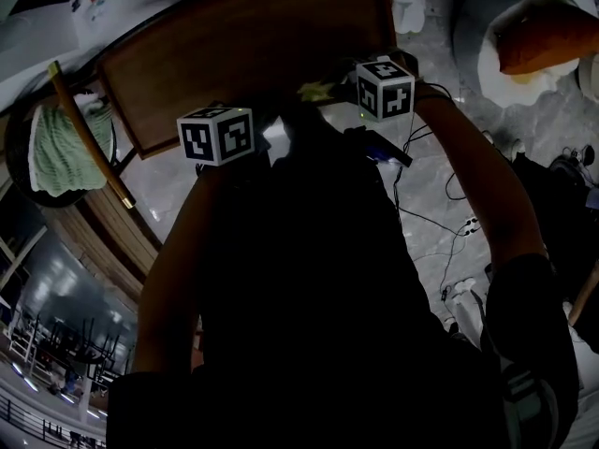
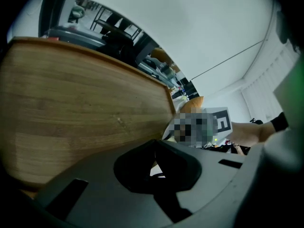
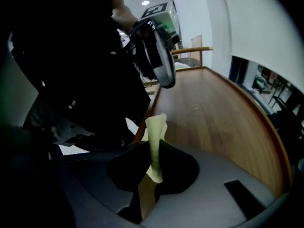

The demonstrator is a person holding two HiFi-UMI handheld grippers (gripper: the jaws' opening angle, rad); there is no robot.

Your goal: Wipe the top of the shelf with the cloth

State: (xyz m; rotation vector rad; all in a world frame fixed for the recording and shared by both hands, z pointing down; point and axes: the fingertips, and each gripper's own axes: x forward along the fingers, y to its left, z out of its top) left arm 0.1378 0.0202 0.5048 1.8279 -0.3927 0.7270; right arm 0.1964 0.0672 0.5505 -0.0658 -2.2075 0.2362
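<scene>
The brown wooden shelf top (image 1: 243, 45) lies ahead of me, seen also as the shelf top (image 2: 80, 113) and the shelf top (image 3: 213, 113) in the gripper views. A pale yellow cloth (image 3: 155, 137) stands pinched between the jaws of my right gripper (image 3: 153, 167), at the shelf's near edge. From the head view, the cloth (image 1: 316, 91) shows beside the right gripper (image 1: 329, 96). My left gripper (image 2: 154, 163) is shut with nothing in it, just off the same edge, left of the right one. Its jaws are hidden under the left gripper's marker cube (image 1: 217, 135).
A green towel (image 1: 58, 152) hangs at the left by a wooden stick (image 1: 89, 134). Cables (image 1: 440, 223) trail over the grey floor to the right. A round white seat with an orange cushion (image 1: 543, 36) is at the far right. The person's dark body fills the lower view.
</scene>
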